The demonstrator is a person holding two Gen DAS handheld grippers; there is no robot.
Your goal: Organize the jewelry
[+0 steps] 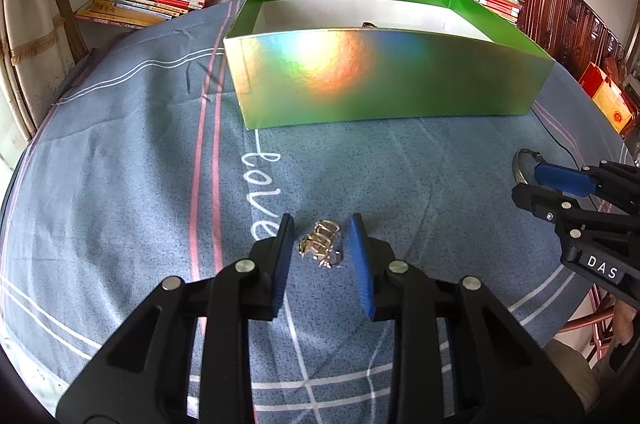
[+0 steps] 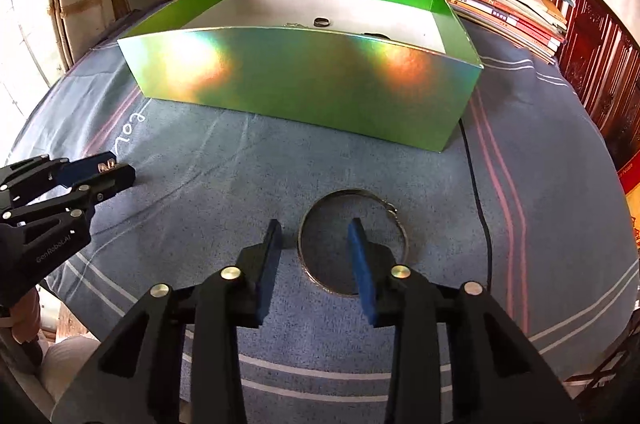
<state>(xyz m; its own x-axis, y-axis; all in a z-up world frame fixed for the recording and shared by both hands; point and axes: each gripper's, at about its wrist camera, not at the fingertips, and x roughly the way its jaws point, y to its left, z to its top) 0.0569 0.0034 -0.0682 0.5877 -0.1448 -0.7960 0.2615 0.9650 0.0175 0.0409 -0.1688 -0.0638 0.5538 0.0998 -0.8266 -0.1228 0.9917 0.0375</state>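
Broadly, a blue cloth [image 1: 120, 164] covered the table, with pink and white stripes and the word "love" just ahead-left of the left claw [image 1: 322, 224]. Green box [image 1: 384, 72], open-topped and shiny, stood well ahead of both claws; a dark ring [image 2: 322, 22] and a bit of chain lay on its white floor. Book stacks [image 1: 156, 0] sat beyond the box on either side. A black cable [image 2: 476, 184] ran along the cloth to the right of the right claw [image 2: 316, 228].

Bangle [image 2: 352, 240], thin and silvery, lay flat on the cloth; the right claw stood released, one finger inside the hoop, the other outside its left rim.

Gold clasp [image 1: 322, 244], small, lay on the cloth between the left claw's spread fingers, touching neither. Left claw released, gripping nothing.
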